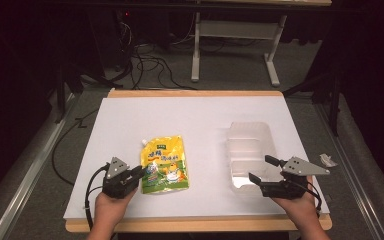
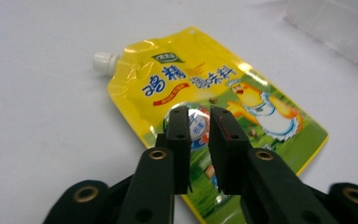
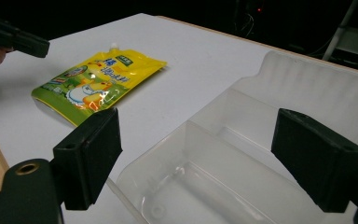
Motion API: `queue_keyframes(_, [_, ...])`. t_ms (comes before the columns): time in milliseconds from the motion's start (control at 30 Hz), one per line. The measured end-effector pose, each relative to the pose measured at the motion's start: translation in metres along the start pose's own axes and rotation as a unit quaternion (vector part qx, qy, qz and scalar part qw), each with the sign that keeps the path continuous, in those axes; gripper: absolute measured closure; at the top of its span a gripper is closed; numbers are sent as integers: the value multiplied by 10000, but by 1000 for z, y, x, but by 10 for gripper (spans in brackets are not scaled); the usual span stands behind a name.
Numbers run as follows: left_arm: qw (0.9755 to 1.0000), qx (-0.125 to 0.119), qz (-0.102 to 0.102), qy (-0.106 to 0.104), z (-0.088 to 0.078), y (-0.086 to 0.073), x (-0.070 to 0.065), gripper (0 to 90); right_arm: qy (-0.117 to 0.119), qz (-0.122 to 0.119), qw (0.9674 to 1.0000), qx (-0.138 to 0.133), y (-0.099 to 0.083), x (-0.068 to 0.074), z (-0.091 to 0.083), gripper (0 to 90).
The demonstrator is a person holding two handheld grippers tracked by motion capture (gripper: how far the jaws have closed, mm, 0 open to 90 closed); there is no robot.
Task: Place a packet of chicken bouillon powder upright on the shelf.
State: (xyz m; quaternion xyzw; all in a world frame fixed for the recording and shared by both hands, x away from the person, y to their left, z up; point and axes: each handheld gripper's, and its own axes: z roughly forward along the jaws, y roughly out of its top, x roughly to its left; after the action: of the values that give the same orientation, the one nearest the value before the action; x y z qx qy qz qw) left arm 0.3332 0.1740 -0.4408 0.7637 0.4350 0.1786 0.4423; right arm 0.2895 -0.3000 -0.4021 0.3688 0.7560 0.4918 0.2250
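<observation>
A yellow spouted pouch (image 1: 164, 164) with a cartoon chick lies flat on the white table sheet, its white cap toward the far left. My left gripper (image 1: 141, 172) hovers at the pouch's near left corner. In the left gripper view the pouch (image 2: 214, 88) lies just beyond the left gripper (image 2: 199, 116), whose jaws stand a narrow gap apart with nothing pinched. A clear divided plastic tray (image 1: 250, 135) sits to the right. My right gripper (image 1: 260, 168) is wide open at the tray's near end, its jaws either side of the tray (image 3: 270, 60) without touching. The pouch (image 3: 98, 79) shows farther off.
The white sheet (image 1: 180, 115) covers a wooden table whose front edge lies just under both hands. A small crumpled scrap (image 1: 326, 160) lies at the right edge. Cables and the legs of a stand (image 1: 196, 60) are on the floor beyond the table.
</observation>
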Motion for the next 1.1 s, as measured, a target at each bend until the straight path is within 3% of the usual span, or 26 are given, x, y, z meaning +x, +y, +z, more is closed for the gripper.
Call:
queue_keyframes(133, [9996,-73,-286,-31,13,9,7,686,-8,-4,10000,-16,0,-2,0,162])
queue_keyframes(300, [9991,17,-422,4,30,13,17,589,-16,-29,10000,8,0,-3,1,162])
queue_keyframes(400, [9976,88,-682,123,48,16,32,541,-17,43,10000,67,-1,-3,3,162])
queue_keyframes(433, [9976,88,-682,123,48,16,32,527,-5,23,10000,59,-1,-3,3,162])
queue_keyframes(533, [9949,134,-992,90,62,17,49,492,-2,-4,10000,78,-1,-2,3,163])
queue_keyframes(567, [9949,134,-992,90,62,17,49,482,-2,-4,10000,78,-1,-2,3,163])
queue_keyframes(600, [9929,204,-1168,36,67,17,57,471,0,-23,10000,67,-1,-2,3,163])
queue_keyframes(733, [9891,326,-1427,-139,73,15,70,432,7,8,10000,81,-2,-3,3,163])
queue_keyframes(767, [9891,326,-1427,-139,73,15,70,429,7,8,10000,81,-2,-3,3,163])
queue_keyframes(800, [9867,330,-1570,-271,75,14,74,423,14,14,9999,104,-3,-3,4,163])
queue_keyframes(900, [9846,306,-1682,-373,78,14,76,419,22,23,9999,122,-3,-2,5,163])
queue_keyframes(933, [9823,320,-1786,-463,81,13,79,418,17,17,9999,144,-3,-1,6,163])
queue_keyframes(1033, [9782,319,-1983,-523,84,12,85,418,31,-40,9999,157,-4,0,7,164])
queue_keyframes(1100, [9772,306,-2033,-527,84,12,87,424,35,-50,9998,181,-4,1,8,164])
